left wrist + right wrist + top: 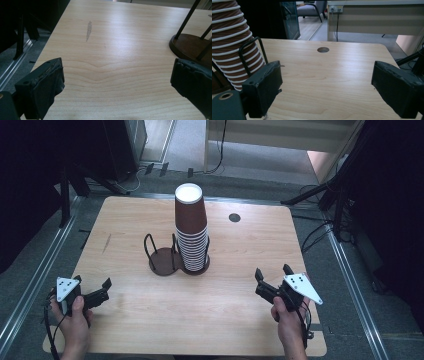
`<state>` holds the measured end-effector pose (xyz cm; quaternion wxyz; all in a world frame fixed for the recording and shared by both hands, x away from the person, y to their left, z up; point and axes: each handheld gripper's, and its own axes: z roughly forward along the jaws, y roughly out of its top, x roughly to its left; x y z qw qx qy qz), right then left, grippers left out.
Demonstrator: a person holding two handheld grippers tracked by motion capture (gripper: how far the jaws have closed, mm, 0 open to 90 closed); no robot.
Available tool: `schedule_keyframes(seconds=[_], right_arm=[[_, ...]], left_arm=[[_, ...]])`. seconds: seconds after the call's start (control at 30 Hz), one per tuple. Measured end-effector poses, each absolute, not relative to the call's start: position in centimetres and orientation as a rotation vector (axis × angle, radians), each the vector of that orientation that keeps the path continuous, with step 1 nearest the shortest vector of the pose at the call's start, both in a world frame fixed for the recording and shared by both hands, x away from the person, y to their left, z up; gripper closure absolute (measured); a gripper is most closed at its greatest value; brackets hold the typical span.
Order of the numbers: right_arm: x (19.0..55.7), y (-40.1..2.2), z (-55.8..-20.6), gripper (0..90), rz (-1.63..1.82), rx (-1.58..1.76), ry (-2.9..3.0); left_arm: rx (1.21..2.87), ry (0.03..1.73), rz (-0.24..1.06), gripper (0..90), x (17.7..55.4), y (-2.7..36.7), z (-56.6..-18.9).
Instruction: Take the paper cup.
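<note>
Left gripper point(95, 292): low at the table's left near edge, held in the left hand point(75, 317) — jaws spread wide with nothing between them; in its own view both jaws are cut off by the frame's lower corners.
Table point(125, 320): pale wood; its near edge is partly cut off at the bottom of the high view. A faint grey streak point(88, 30) marks the left part.
Holder point(165, 262): dark two-ring stand with wire hoops at the table's middle; left ring bare, right ring hidden under the cups. In the left gripper view only a slice of its base point(190, 47) shows, cut by the right edge.
Cups point(191, 227): tall stack of brown paper cups with white rims, upside down in the right ring, leaning slightly; any print is too small to read.
Hole point(234, 217): small dark round opening behind the stack to the right.
Right gripper point(274, 279): at the right near side, in the right hand point(287, 320) — jaws parted, empty, well apart from the cups.
</note>
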<state>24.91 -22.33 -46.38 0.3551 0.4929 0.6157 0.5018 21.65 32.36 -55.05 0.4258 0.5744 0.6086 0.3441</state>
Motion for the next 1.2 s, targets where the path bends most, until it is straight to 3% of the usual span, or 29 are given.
schedule_keyframes(seconds=[0.47,1.2], right_arm=[[26.3,-18.4,-44.8,2.5,1.344,1.242,1.653],[27.7,-13.2,-43.1,2.5,1.405,1.177,1.696]], left_arm=[[1.428,1.527,0.831,0.0,21.8,32.5,-55.1],[1.424,1.535,0.825,0.0,21.9,32.5,-55.1]])
